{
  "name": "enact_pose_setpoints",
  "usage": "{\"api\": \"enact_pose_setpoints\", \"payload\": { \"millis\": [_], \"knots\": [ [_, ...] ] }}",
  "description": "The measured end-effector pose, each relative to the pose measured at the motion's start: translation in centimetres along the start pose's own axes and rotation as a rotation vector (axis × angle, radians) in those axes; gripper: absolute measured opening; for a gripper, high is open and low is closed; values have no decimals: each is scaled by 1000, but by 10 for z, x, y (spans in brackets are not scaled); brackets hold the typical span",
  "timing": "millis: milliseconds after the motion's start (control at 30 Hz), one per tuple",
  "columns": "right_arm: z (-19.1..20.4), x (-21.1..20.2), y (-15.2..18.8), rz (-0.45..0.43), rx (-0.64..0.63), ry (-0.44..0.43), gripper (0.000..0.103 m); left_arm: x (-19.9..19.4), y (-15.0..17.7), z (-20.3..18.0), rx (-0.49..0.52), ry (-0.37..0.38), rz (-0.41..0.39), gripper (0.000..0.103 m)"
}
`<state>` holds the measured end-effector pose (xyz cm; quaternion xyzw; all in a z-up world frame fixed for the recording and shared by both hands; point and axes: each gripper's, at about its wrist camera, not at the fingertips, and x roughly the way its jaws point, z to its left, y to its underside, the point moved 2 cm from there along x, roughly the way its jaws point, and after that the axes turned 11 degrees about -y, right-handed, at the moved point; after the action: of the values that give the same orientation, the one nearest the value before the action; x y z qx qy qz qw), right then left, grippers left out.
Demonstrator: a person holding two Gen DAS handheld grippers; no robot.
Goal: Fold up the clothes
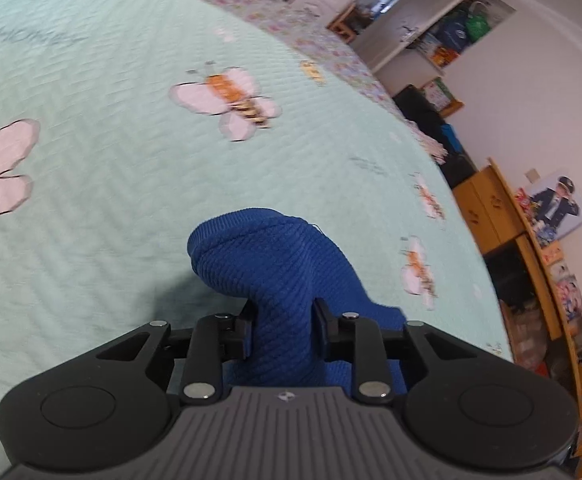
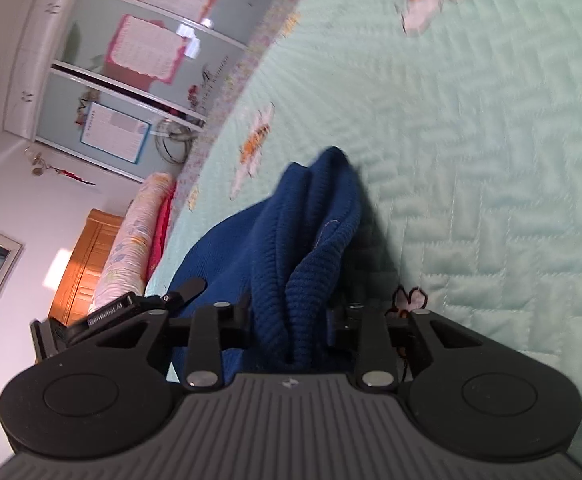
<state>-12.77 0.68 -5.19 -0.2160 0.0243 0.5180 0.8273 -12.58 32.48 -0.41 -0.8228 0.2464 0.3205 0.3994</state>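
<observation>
Two hand-held tools each clamp a bunched part of a blue ribbed knit garment (image 1: 283, 264) above a mint quilted bedspread (image 1: 103, 168) stitched with bees. The left tool (image 1: 283, 320) has its fingers narrowed on a thick roll of the knit, which pokes forward past the fingertips and curls to that tool's left. The right tool (image 2: 289, 316) likewise grips a gathered ridge of the same fabric (image 2: 307, 248), the cloth rising ahead of it to a peak and spilling down on its left side, where part of the other tool (image 2: 111, 312) shows close by.

The risk, judging from these views, lies in the grips themselves: both hold wads rather than a single clean edge, so any spread or fold may trap stray layers and set in a lumpy crease. The heavy knit could also slide out of either tool if the two are pulled apart briskly, dropping one end onto the bed. With the tools so near each other, a collision is possible. Most of the garment lies behind and below both tools, unseen, so a snag or twist there cannot be ruled out.
</observation>
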Motion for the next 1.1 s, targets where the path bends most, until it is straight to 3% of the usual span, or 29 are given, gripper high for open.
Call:
{"api": "enact_pose_setpoints", "payload": {
  "millis": [200, 367, 533, 667, 733, 767, 900, 933, 967, 1000, 1100],
  "knots": [
    [4, -70, -20, -140, -16, -20, 28, 6, 9, -86, 91, 82, 14, 28],
    [-2, -148, -56, -277, -43, 12, 27, 35, 23, -180, 163, 180, 44, 28],
    [-12, -226, -111, -405, -95, 86, 27, 79, 40, -279, 218, 251, 99, 28],
    [-33, -271, -162, -472, -123, 121, 26, 119, 55, -349, 282, 275, 123, 29],
    [-47, -289, -187, -499, -129, 134, 25, 150, 65, -377, 341, 252, 148, 31],
    [-60, -292, -197, -503, -122, 150, 25, 167, 71, -386, 370, 231, 167, 32],
    [-134, -286, -225, -467, -40, 274, 30, 246, 100, -388, 462, 11, 246, 41],
    [-151, -283, -224, -461, -7, 300, 31, 251, 101, -377, 429, 20, 249, 50],
    [-160, -285, -217, -479, 3, 288, 45, 250, 99, -365, 383, 55, 251, 51],
    [-169, -287, -210, -497, 14, 276, 52, 247, 96, -358, 350, 90, 259, 51],
    [-176, -294, -191, -556, 8, 284, 55, 223, 86, -347, 326, 134, 220, 52]
  ]
}}
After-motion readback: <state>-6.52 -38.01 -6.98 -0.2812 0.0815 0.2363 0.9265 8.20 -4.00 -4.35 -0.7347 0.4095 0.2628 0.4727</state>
